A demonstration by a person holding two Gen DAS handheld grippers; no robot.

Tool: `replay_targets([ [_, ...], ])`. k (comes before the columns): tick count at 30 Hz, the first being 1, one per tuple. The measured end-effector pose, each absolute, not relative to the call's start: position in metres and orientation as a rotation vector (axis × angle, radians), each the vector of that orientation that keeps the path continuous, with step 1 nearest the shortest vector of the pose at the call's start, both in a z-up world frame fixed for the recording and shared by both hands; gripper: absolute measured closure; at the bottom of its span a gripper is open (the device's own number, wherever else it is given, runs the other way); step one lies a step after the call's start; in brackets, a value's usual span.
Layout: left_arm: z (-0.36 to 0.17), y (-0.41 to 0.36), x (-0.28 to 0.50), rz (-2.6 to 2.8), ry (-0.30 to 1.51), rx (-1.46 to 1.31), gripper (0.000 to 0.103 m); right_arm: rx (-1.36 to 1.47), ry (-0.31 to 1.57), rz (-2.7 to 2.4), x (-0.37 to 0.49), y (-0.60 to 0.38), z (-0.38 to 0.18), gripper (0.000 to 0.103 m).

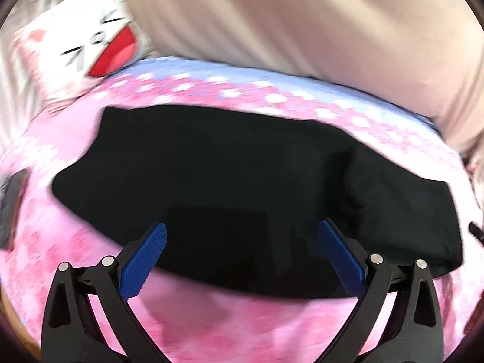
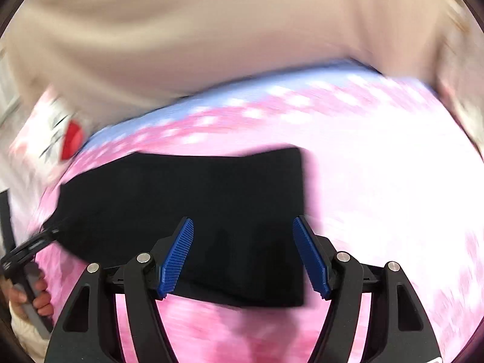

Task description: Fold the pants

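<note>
Black pants (image 1: 230, 181) lie folded into a long flat band on a pink and blue bedspread (image 1: 211, 311). My left gripper (image 1: 242, 242) is open and empty, held just above the pants' near edge. In the right wrist view the pants (image 2: 196, 199) end in a squared right edge. My right gripper (image 2: 243, 239) is open and empty, over that right end. The left gripper's tip (image 2: 45, 236) shows at the far left, held by a hand, next to the pants' left end. Both views are blurred by motion.
A white cat-face pillow with a red mouth (image 1: 90, 45) lies at the back left; it also shows in the right wrist view (image 2: 60, 139). A beige cover (image 1: 302, 21) fills the back. The bedspread (image 2: 393, 181) extends right of the pants.
</note>
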State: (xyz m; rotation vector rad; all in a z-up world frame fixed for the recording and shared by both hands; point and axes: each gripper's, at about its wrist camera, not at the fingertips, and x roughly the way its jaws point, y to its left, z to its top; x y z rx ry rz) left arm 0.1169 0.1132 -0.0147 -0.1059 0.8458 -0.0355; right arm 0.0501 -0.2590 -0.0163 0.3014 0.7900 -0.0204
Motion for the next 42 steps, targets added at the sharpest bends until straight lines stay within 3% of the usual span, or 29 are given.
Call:
replay_targets([
  [6,-0.05,0.068,0.169,-0.058,1.026,-0.186,0.005,0.476,0.815,0.021,0.034,-0.3,-0.053,0.036],
  [8,-0.049,0.064,0.169,-0.029,0.984,-0.195,0.007,0.488,0.823,0.037,0.033,-0.3,-0.059,0.036],
  [9,-0.048,0.06,0.168,-0.045,0.979,-0.194,0.021,0.489,0.822,0.043,0.034,-0.299,-0.06,0.036],
  [10,-0.046,0.058,0.167,-0.068,0.978,-0.194,0.052,0.492,0.821,0.051,0.034,-0.3,-0.061,0.036],
  [12,-0.037,0.057,0.16,-0.174,0.974,-0.244,0.088,0.503,0.816,0.062,0.035,-0.301,-0.065,0.034],
  [13,-0.034,0.059,0.155,-0.164,0.973,-0.242,0.088,0.508,0.812,0.061,0.035,-0.302,-0.066,0.034],
  [17,-0.039,0.074,0.14,-0.112,0.959,-0.216,0.084,0.458,0.773,0.026,0.034,-0.296,-0.058,0.034],
  [18,-0.037,0.075,0.137,-0.112,0.949,-0.205,0.078,0.431,0.764,0.013,0.033,-0.294,-0.054,0.034],
  [20,-0.031,0.073,0.129,-0.061,0.916,-0.141,0.044,0.389,0.75,0.023,0.035,-0.284,-0.044,0.033],
  [21,-0.027,0.075,0.125,0.006,0.896,-0.111,0.007,0.381,0.749,0.051,0.039,-0.278,-0.039,0.033],
  [25,-0.006,0.096,0.113,0.082,0.79,-0.103,0.005,0.274,0.773,0.238,0.063,-0.215,-0.025,0.032],
  [32,-0.005,0.174,0.108,0.192,0.807,-0.217,0.005,-0.073,0.833,0.511,0.108,-0.054,-0.039,0.032],
  [36,-0.015,0.208,0.103,0.234,0.833,-0.236,0.005,-0.184,0.822,0.462,0.138,-0.017,-0.058,0.034],
  [38,-0.019,0.22,0.1,0.255,0.837,-0.232,0.005,-0.239,0.796,0.435,0.145,-0.009,-0.06,0.048],
  [39,-0.02,0.227,0.099,0.261,0.84,-0.237,0.005,-0.24,0.8,0.43,0.148,-0.007,-0.058,0.059],
  [40,-0.021,0.232,0.098,0.265,0.84,-0.247,0.005,-0.234,0.801,0.428,0.15,-0.006,-0.053,0.078],
  [42,-0.024,0.248,0.101,0.263,0.842,-0.284,0.005,-0.191,0.795,0.415,0.151,-0.007,-0.038,0.078],
])
